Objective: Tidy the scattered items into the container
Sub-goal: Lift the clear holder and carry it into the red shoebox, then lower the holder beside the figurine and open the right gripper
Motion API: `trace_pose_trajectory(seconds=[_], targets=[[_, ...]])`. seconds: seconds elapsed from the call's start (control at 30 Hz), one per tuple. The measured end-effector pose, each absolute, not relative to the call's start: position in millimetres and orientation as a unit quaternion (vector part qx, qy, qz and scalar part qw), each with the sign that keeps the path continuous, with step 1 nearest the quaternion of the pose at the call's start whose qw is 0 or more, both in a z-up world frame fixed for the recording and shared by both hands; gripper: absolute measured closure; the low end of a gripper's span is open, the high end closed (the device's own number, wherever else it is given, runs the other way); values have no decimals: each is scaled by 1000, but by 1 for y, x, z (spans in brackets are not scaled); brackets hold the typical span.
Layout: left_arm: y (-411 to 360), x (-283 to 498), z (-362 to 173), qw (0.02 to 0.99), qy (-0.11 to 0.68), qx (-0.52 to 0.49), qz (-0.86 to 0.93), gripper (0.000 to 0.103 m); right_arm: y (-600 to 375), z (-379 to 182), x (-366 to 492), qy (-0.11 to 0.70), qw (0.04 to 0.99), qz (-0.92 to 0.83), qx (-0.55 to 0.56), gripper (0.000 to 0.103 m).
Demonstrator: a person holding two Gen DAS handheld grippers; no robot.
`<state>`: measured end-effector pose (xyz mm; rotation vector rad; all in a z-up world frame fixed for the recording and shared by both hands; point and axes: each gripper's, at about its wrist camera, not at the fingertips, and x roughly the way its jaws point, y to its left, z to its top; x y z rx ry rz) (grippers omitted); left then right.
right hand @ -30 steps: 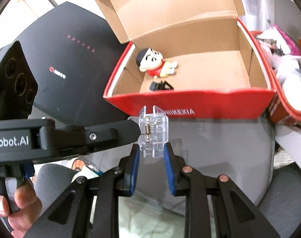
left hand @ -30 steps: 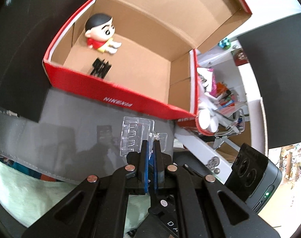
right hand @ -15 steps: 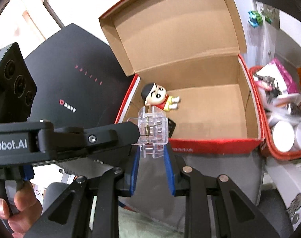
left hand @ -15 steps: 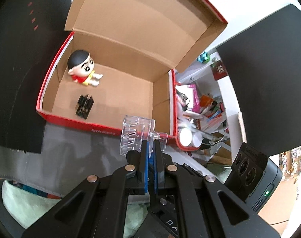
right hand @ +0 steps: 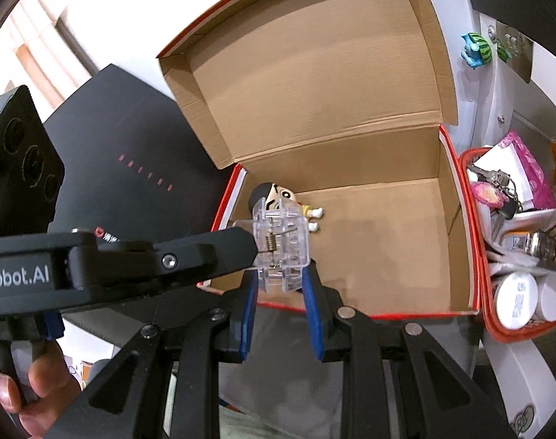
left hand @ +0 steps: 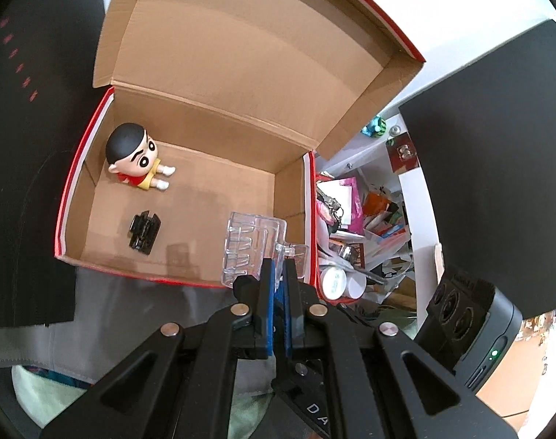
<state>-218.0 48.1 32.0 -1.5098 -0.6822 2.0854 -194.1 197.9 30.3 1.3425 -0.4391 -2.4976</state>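
The left gripper (left hand: 281, 274) is closed tight on a tab of the clear plastic clip (left hand: 254, 247). The right gripper (right hand: 280, 285), partly closed, holds the clip's (right hand: 281, 247) sides. The clip hangs over the front edge of the red cardboard box (left hand: 139, 274). I think both should lower it together before release, onto bare floor away from the black clip (left hand: 144, 234) and, farther back, the cartoon figurine (left hand: 137, 162).

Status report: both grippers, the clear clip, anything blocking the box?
Left gripper and right gripper both shut on clear plastic spring clip. Open red cardboard box ahead. Nothing blocking.
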Motion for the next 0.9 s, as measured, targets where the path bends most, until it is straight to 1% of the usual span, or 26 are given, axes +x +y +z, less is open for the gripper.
trace_pose_trajectory(seconds=[0.23,0.47,0.67,0.9], targets=[[52,-251,13,239,-258,-574,740,101,206,17,-227,-168,114,-850,487,80],[59,-283,-14,238,-268,-598,716,101,210,-3,-258,-166,92,-837,514,81],[65,-311,-52,231,-305,-625,681,101,216,-28,-285,-159,62,-812,558,81],[77,-340,-85,219,-320,-646,657,101,229,-59,-316,-175,30,-776,606,81]])
